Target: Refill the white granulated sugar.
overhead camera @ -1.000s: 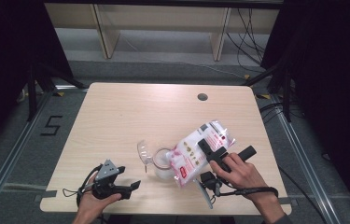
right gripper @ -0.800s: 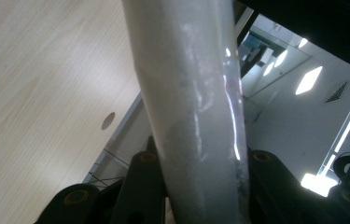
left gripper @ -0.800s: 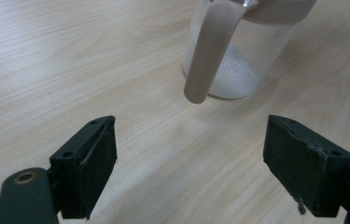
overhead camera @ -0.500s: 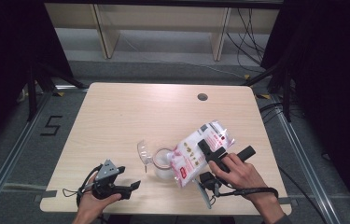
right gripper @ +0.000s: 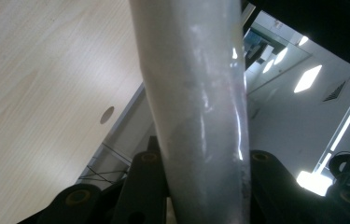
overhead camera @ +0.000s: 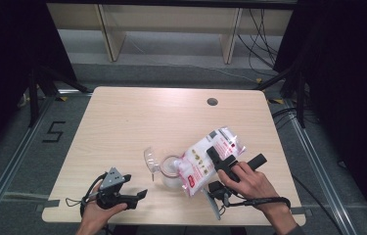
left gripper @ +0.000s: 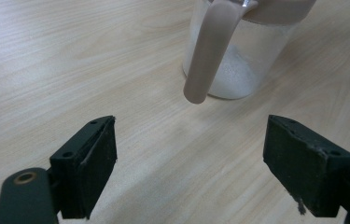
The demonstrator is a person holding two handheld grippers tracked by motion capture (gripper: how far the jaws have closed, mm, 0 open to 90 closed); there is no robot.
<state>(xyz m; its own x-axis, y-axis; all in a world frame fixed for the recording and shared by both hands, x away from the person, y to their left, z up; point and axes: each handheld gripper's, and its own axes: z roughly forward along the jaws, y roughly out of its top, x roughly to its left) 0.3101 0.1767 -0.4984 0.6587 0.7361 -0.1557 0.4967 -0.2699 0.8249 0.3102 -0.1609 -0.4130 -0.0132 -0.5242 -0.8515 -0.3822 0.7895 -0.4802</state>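
Observation:
A clear jar (overhead camera: pixel 171 172) with white powder in its bottom stands near the table's front middle, its clear lid (overhead camera: pixel 149 159) flipped open to the left. Over the jar's mouth a white bag with pink print (overhead camera: pixel 201 164) leans down to the left, and my right gripper (overhead camera: pixel 235 157) is shut on the bag's upper end. In the right gripper view the bag (right gripper: pixel 196 93) rises between the jaws of the right gripper (right gripper: pixel 200 186). My left gripper (overhead camera: pixel 138 197) rests open at the front left, apart from the jar. In its view the left gripper (left gripper: pixel 189 163) holds nothing and faces the jar (left gripper: pixel 238 60), where a beige strip (left gripper: pixel 207 60) hangs.
The light wooden table (overhead camera: pixel 147 117) has a round cable hole (overhead camera: pixel 212 102) at the back right. Dark floor and metal rails surround the table. A shelf unit (overhead camera: pixel 171 29) stands beyond the far edge.

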